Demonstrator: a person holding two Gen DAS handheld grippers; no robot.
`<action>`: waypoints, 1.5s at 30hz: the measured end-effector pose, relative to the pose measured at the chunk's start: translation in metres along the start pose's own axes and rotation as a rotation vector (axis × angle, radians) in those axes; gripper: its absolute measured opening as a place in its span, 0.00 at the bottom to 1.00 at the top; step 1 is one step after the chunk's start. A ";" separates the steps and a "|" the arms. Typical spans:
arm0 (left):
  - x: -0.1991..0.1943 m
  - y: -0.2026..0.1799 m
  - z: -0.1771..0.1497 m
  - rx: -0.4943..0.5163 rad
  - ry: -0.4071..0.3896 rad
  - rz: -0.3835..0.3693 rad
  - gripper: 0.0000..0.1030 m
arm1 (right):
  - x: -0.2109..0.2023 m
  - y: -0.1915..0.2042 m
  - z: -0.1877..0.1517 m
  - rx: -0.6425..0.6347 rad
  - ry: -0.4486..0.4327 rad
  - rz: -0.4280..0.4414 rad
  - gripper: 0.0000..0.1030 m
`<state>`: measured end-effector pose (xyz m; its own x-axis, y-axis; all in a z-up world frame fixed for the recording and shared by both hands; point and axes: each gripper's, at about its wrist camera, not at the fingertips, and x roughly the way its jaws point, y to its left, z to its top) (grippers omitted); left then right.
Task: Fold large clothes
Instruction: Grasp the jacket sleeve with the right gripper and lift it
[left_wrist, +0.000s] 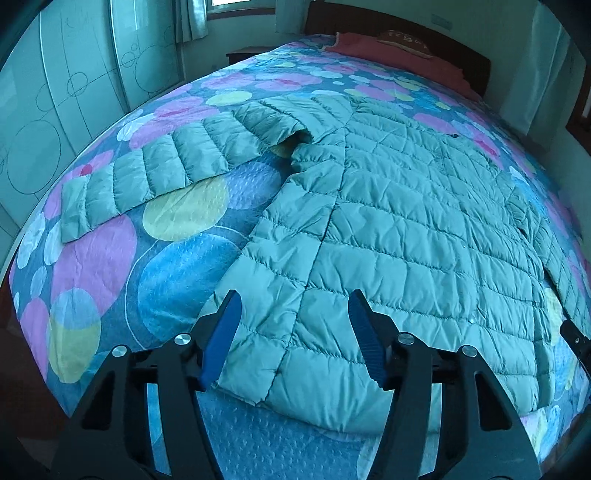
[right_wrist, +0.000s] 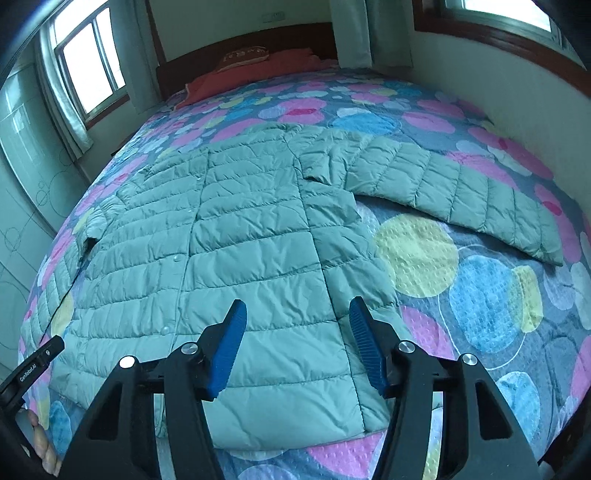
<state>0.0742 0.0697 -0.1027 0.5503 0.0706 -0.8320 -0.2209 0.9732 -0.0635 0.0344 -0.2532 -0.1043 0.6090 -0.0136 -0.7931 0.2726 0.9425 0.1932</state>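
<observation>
A pale green quilted down jacket (left_wrist: 406, 229) lies flat and spread out on the bed, front up, hem toward me. In the left wrist view its left sleeve (left_wrist: 155, 173) stretches out to the left. In the right wrist view the jacket (right_wrist: 229, 251) fills the middle and its right sleeve (right_wrist: 461, 192) stretches out to the right. My left gripper (left_wrist: 293, 339) is open and empty, hovering over the hem's left corner. My right gripper (right_wrist: 297, 347) is open and empty, hovering over the hem's right part. The left gripper's tip also shows in the right wrist view (right_wrist: 33, 365).
The bed has a quilt (right_wrist: 491, 306) with big coloured circles. A red blanket (right_wrist: 236, 81) and a pillow (right_wrist: 245, 59) lie by the dark wooden headboard (left_wrist: 406, 22). A wall (right_wrist: 498, 85) runs along the bed's right side. Wardrobe doors (left_wrist: 55, 92) stand to the left.
</observation>
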 end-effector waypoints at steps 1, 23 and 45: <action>0.005 0.005 0.002 -0.022 -0.002 0.003 0.62 | 0.005 -0.006 0.002 0.026 0.005 0.009 0.56; 0.073 0.116 0.022 -0.445 -0.006 0.234 0.85 | 0.047 -0.292 0.002 0.942 -0.334 0.080 0.76; 0.083 0.110 0.017 -0.327 -0.010 0.408 0.91 | 0.029 -0.313 0.042 0.864 -0.461 -0.012 0.20</action>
<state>0.1090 0.1867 -0.1693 0.3740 0.4334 -0.8200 -0.6581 0.7470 0.0946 -0.0021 -0.5626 -0.1639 0.7836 -0.3239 -0.5301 0.6207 0.3750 0.6885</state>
